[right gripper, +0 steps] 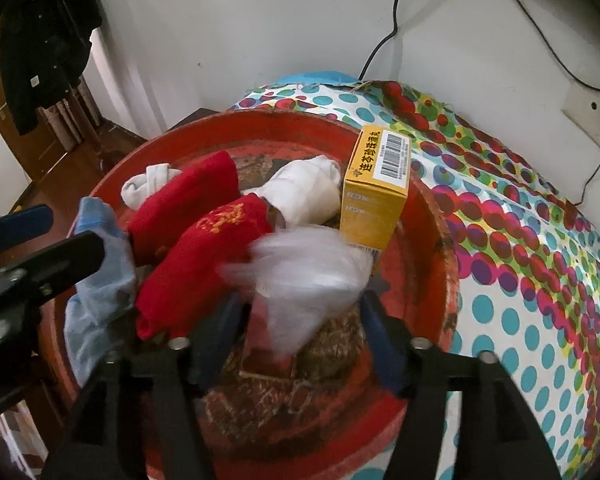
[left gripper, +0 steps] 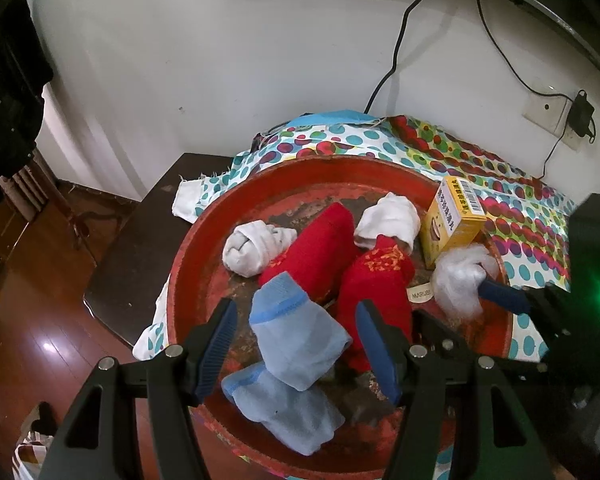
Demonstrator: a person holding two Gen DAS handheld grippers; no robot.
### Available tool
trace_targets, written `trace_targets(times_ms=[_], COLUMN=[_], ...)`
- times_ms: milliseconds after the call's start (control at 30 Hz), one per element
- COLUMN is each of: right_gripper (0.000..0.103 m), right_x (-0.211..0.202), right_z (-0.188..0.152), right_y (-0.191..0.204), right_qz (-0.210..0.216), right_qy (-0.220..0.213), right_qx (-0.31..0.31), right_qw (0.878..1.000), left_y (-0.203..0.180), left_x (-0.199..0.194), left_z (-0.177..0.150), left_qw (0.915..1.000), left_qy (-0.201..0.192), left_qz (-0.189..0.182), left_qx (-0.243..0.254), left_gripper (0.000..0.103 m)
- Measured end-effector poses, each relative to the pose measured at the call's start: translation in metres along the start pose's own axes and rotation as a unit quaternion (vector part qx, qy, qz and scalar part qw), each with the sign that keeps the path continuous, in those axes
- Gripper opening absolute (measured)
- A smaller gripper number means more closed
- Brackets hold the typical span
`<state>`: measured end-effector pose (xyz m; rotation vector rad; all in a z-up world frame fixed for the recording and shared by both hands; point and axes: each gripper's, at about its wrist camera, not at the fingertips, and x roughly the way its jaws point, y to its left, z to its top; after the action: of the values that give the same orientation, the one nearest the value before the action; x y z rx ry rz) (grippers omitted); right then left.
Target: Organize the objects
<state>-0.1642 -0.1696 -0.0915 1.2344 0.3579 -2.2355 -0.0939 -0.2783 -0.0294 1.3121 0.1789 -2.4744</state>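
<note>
Two blue socks (left gripper: 296, 360), two red (left gripper: 340, 256), two white (left gripper: 256, 246), one yellow box (left gripper: 452, 220).

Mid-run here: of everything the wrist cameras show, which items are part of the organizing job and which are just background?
Job items:
- red tray
- light blue socks
- red socks
- white socks
- yellow box
- white plastic bag, between the open right gripper's fingers; grip unclear
- left gripper, open over the blue socks

Background:
- dotted cloth
- wall cables
- hanging dark clothes
</note>
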Motion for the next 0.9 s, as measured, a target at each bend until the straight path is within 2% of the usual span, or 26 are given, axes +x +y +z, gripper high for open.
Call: trace_targets(times_ms=[33, 100, 133, 267, 400, 533, 733, 900], right_gripper=[0.070, 0.081, 0.084, 0.089, 0.096, 0.100, 0.102, 0.102], right_x=[-0.003, -0.009, -0.012, -0.027, -0.042, -0.056, -0.070, -0.076], right_z=[-0.001, -0.004, -0.005, -0.014, -0.029, -0.042, -0.057, -0.066], right_y=[0.002, 0.006, 0.006, 0.008, 0.010, 0.010, 0.011, 0.013], right_qz=[0.000, -0.002, 0.000, 0.003, -0.021, -0.036, -0.042, -0.036], right_qy=[0.001, 0.006, 0.009, 0.019, 0.032, 0.042, 0.049, 0.049], right_qx=[-0.002, -0.006, -0.004, 0.010, 0.007, 0.004, 0.015, 0.025], right_qw=[1.000, 1.000, 1.000, 1.000, 0.999, 0.998, 0.998, 0.998], left_y=[0.000, 0.000, 0.000, -0.003, -0.007, -0.010, -0.008, -0.005], left_x=[0.000, -0.001, -0.001, -0.002, -0.007, -0.015, -0.024, -0.029], left_z=[0.000, 0.000, 0.000, -0.001, -0.002, -0.011, -0.040, -0.049], left_qw=[1.0000, 1.0000, 1.0000, 1.0000, 1.0000, 0.9995, 0.9993, 0.9991], left_qy=[0.001, 0.002, 0.002, 0.004, 0.008, 0.021, 0.036, 0.035], left_qz=[0.001, 0.000, 0.000, 0.007, 0.000, -0.022, 0.002, 0.015], left_qx=[0.000, 0.001, 0.001, 0.003, 0.001, -0.004, 0.012, 0.022], left_gripper=[0.063, 0.063, 0.063, 0.063, 0.063, 0.063, 0.063, 0.063])
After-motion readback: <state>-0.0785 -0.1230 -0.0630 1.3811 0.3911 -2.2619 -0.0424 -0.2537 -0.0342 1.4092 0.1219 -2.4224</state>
